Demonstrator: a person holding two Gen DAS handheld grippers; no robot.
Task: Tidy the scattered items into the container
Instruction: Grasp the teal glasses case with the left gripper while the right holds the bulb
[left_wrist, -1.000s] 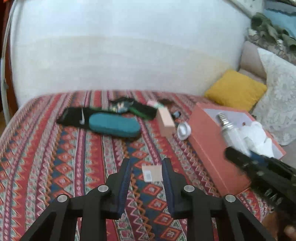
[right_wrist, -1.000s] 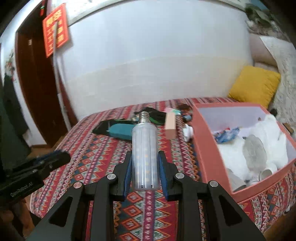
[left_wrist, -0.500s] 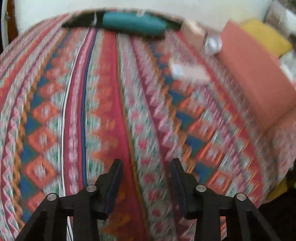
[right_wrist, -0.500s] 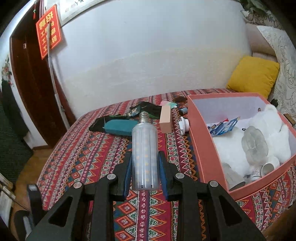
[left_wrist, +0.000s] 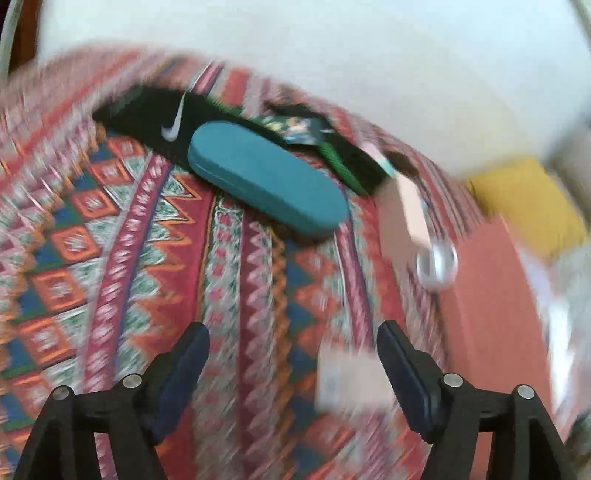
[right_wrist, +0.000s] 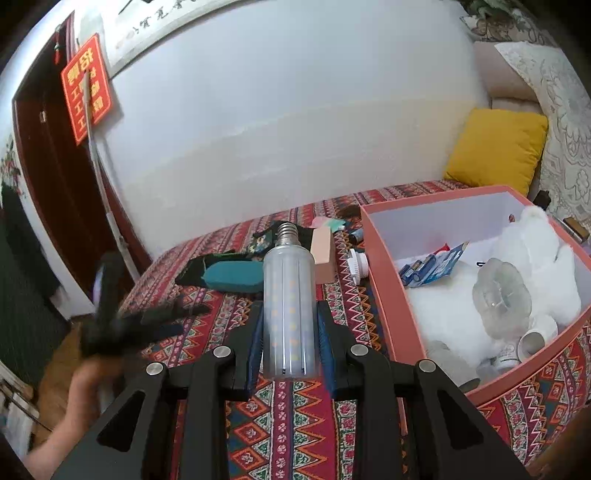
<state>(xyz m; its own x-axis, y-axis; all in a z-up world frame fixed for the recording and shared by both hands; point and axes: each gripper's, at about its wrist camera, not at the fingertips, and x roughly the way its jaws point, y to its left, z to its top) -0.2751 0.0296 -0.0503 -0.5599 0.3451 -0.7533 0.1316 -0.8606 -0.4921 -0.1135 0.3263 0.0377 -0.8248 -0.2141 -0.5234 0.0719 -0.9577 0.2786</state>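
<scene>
Two claws, two jobs. Your right gripper (right_wrist: 290, 345) is pinching the LED corn bulb (right_wrist: 289, 310) by the sides of its frosted body, screw cap pointing forward and away from you. That grip low on the barrel keeps the metal cap clear of the pads, so the bulb should drop out cleanly once the fingers part. The salmon-pink box (right_wrist: 384, 273) sits forward and to the right of this claw, open-topped, already holding a white plush toy (right_wrist: 532, 254), a clear plastic piece (right_wrist: 502, 295) and a pack of batteries (right_wrist: 430, 266). My read is that you are partway through the carry: the bulb is above the patterned bedspread (right_wrist: 291, 424), not yet over the box rim.

Your left gripper (left_wrist: 293, 363) is spread wide and holds nothing. Its view is heavily blurred, so take the details lightly. Just inside its right finger lies a small pale card or box (left_wrist: 351, 376), too smeared to name. Further ahead rests the teal glasses case (left_wrist: 267, 182), lying over a black sock (left_wrist: 155, 118), with a pink block (left_wrist: 402, 206) and a white round cap (left_wrist: 436, 264) ahead and to the right, beside the box wall. The wide spread suits whichever of those you reach for next.
</scene>
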